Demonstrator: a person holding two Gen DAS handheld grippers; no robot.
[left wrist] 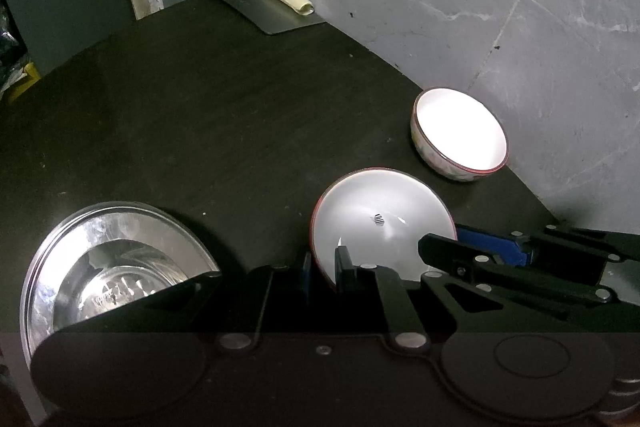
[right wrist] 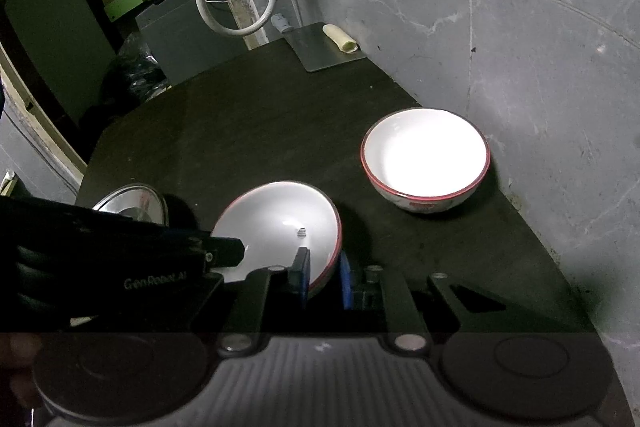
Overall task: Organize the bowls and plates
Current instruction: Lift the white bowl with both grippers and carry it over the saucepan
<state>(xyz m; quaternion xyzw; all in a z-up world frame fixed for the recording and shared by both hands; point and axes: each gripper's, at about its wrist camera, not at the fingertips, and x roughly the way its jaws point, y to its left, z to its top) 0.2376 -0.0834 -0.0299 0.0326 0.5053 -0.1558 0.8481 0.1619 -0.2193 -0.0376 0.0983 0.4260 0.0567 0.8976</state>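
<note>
I have both hand-held grippers, left (left wrist: 324, 267) and right (right wrist: 324, 277), pinching the tilted bowl's (left wrist: 380, 223) rim; the second bowl (right wrist: 426, 159), right of frame, and steel plate (left wrist: 116, 263), lower left, remain unstacked.

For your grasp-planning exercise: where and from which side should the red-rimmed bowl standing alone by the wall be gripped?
Take the upright red-rimmed bowl by its thin rim, one pad inside and one outside. Come from above on its near side, since the grey wall crowds its far side. The open mouth faces up and the wall of the bowl is narrow enough for the jaws.

Glossy ceramic bowls (right wrist: 425, 163), shiny steel plate (left wrist: 112, 267), matt table (left wrist: 200, 131).
</note>
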